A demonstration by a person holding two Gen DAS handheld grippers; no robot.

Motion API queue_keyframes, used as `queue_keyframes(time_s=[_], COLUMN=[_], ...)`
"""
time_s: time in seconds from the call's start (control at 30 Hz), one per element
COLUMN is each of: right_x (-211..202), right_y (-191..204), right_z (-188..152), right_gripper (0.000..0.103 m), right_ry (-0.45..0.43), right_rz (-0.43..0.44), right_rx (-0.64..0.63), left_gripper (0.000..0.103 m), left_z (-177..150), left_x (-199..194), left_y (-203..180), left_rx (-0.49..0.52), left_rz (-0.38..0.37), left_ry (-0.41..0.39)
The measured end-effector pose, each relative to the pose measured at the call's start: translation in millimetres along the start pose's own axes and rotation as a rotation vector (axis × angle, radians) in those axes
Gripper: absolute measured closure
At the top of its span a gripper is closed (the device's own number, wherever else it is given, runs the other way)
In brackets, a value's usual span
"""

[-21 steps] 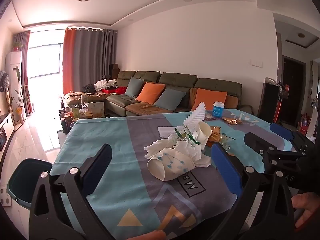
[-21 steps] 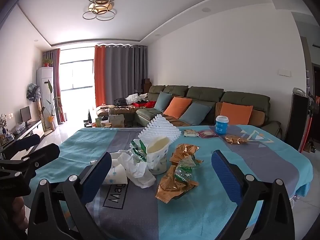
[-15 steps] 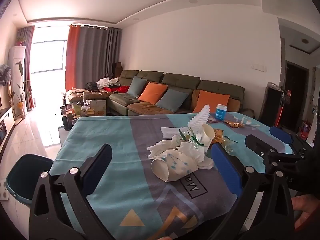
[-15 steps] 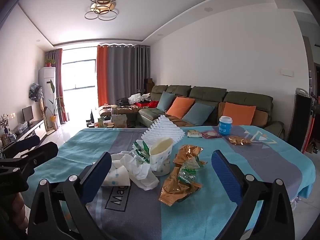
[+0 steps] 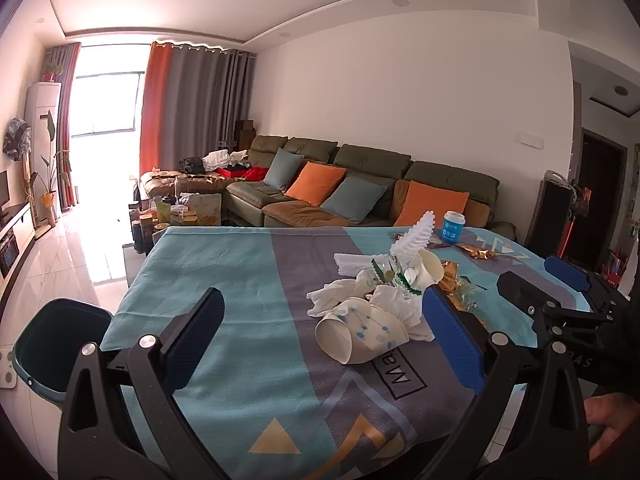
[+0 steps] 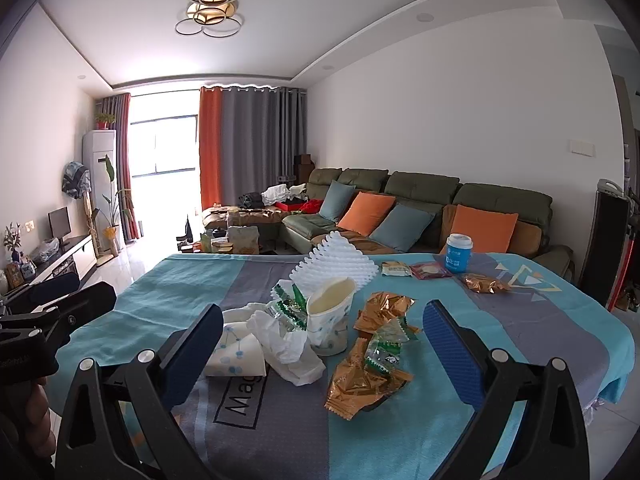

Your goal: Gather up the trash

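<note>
Both the left gripper (image 5: 324, 344) and right gripper (image 6: 320, 344) hold their jaws wide apart over the bench's (image 5: 224, 280) near edge, facing 2 paper cups (image 6: 329, 320) amid wrappers (image 6: 366, 376).

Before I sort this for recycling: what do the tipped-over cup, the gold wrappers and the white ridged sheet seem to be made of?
The tipped-over cup looks like matte paper: thin rolled rim, printed blue dots. The gold wrappers look like metallised plastic film: shiny, sharply crinkled, with serrated edges. The white ridged sheet is probably soft foam netting, judging by its puffy ribbed mesh, though that is less certain.
</note>
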State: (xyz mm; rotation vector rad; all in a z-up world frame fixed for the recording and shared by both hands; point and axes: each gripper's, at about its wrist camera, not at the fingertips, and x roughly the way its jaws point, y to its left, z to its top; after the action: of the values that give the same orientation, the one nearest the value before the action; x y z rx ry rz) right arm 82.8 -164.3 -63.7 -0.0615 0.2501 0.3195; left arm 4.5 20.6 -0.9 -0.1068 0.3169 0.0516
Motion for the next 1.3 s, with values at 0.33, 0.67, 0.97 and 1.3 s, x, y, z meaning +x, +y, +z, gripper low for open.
queue_keyframes(time_s=[0.33, 0.67, 0.97, 1.3], right_x=[0.8, -1.8, -2.8, -3.1], right_y=[-3.7, -5.2, -5.4, -4.6], right_z=[-0.4, 0.9, 3.3, 4.4], right_gripper=[0.006, 0.006, 0.006, 0.006], right_ry=[-0.001, -0.001, -0.001, -0.01], right_rz=[0.001, 0.005, 0.009, 0.009], right_rx=[0.005, 0.005, 0.006, 0.003], left_gripper=[0.005, 0.005, 0.005, 0.005], left_z=[-0.2, 1.3, 1.1, 2.9], left_x=[1.3, 3.9, -2.6, -9.4], left_y=[0.4, -3.5, -3.2, -3.4], left_rx=[-0.002, 0.004, 0.007, 0.004], left_rz=[-0.003, -0.001, -0.013, -0.019], left_ry=[0.0, -0.003, -0.015, -0.024])
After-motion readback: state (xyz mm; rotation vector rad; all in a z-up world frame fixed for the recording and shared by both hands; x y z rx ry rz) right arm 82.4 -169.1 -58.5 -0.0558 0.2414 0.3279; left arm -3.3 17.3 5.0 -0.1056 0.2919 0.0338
